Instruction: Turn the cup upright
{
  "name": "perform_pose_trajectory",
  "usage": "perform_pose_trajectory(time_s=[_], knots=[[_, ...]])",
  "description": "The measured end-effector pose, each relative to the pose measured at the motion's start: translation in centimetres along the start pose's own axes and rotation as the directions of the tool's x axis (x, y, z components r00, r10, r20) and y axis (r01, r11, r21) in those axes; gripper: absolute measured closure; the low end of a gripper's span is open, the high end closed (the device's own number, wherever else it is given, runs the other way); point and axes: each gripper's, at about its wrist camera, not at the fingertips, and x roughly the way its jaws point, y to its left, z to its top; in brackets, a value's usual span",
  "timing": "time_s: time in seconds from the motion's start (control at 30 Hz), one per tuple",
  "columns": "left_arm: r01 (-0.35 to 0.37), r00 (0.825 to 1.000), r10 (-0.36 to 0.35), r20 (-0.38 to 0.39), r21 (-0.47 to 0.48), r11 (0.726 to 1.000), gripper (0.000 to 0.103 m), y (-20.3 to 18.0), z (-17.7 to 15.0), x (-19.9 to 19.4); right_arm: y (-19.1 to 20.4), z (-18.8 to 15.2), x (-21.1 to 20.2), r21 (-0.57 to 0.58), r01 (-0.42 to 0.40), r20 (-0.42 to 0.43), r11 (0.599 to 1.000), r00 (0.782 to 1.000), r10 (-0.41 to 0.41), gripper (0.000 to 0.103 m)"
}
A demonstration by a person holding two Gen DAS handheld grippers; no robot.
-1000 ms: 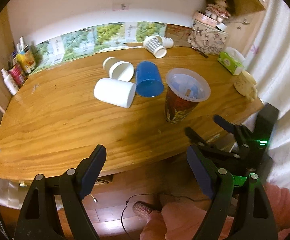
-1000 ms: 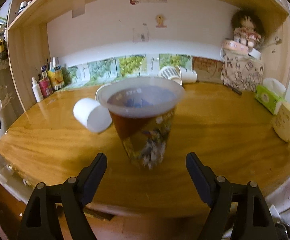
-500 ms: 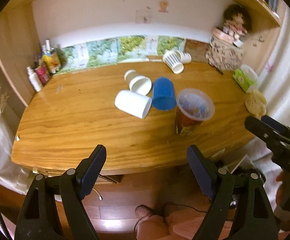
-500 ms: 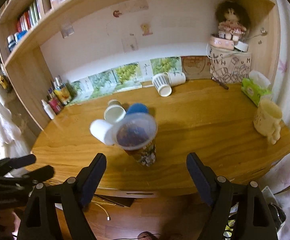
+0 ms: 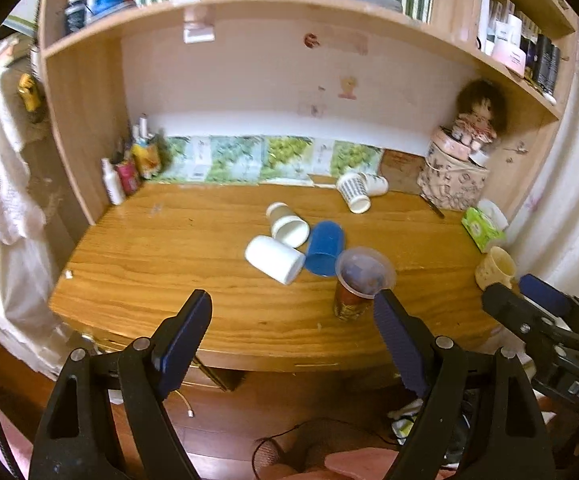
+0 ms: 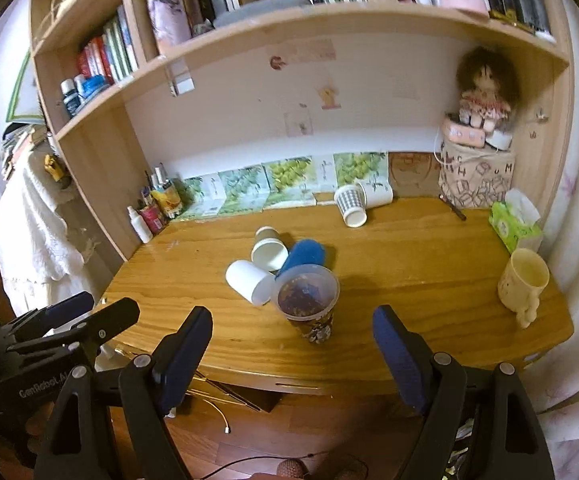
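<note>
A clear plastic cup with a printed sleeve [image 5: 359,284] stands upright near the wooden desk's front edge; it also shows in the right wrist view [image 6: 309,302]. Behind it lie a white cup [image 5: 275,259], a blue cup [image 5: 323,248] and a paper cup [image 5: 287,224] on their sides. My left gripper [image 5: 293,332] is open and empty, held off the desk's front edge. My right gripper [image 6: 291,346] is open and empty, also back from the desk. Each gripper shows in the other's view: the right one [image 5: 537,312] and the left one [image 6: 77,316].
Two more cups [image 6: 355,202] lie at the back by the wall. A cream mug [image 6: 523,280] and a green tissue box [image 6: 515,222] sit at the desk's right. Bottles [image 6: 153,212] stand back left. A doll on a box [image 6: 477,168] stands back right. Shelves hang above.
Both grippers have pulled back and up from the desk. The printed cup stays upright where it stood, now smaller in both views.
</note>
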Motion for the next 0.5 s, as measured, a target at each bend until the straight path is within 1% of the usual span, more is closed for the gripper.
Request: perform_pose_trajectory(time_s=[0.07, 0.13, 0.2, 0.27, 0.3, 0.33, 0.4, 0.43, 0.5], knots=[[-0.01, 1.0, 0.01, 0.021, -0.016, 1.0, 0.014, 0.0, -0.3, -0.7, 0.2, 0.0, -0.9, -0.003, -0.013, 0.013, 1.0, 1.0, 0.013, 0.02], [-0.044, 0.998, 0.045, 0.033, -0.02, 0.999, 0.014, -0.2, -0.5, -1.0, 0.5, -0.2, -2.1, -0.017, -0.006, 0.052, 1.0, 0.999, 0.007, 0.02], [-0.094, 0.994, 0.095, 0.052, -0.02, 0.995, 0.013, -0.4, -0.9, -1.6, 0.8, -0.4, -3.0, -0.025, -0.005, 0.091, 1.0, 0.996, 0.007, 0.02], [-0.134, 0.987, 0.135, 0.088, -0.012, 0.991, 0.01, -0.7, -1.4, -2.4, 1.2, -0.8, -3.9, -0.042, 0.007, 0.125, 0.999, 0.992, -0.001, 0.02], [-0.159, 0.981, 0.158, 0.113, -0.006, 0.987, 0.006, -0.9, -1.5, -2.9, 1.3, -0.8, -4.1, -0.053, 0.01, 0.138, 0.999, 0.99, -0.003, 0.019], [-0.174, 0.975, 0.172, 0.138, -0.003, 0.985, 0.001, -1.1, -1.6, -3.3, 1.4, -1.0, -4.5, -0.063, 0.013, 0.155, 0.998, 0.988, -0.003, 0.017], [-0.192, 0.965, 0.189, 0.183, -0.002, 0.981, 0.001, -1.2, -1.8, -4.1, 1.5, -1.1, -5.0, -0.071, 0.015, 0.182, 0.997, 0.983, -0.002, 0.003], [-0.202, 0.96, 0.198, 0.198, -0.002, 0.979, 0.001, -1.2, -1.8, -4.3, 1.4, -1.2, -5.2, -0.069, 0.016, 0.192, 0.998, 0.981, -0.002, 0.0], [-0.213, 0.954, 0.209, 0.216, -0.006, 0.977, 0.001, -1.1, -1.8, -4.5, 1.2, -1.3, -5.5, -0.058, 0.018, 0.215, 0.998, 0.977, -0.005, 0.0]])
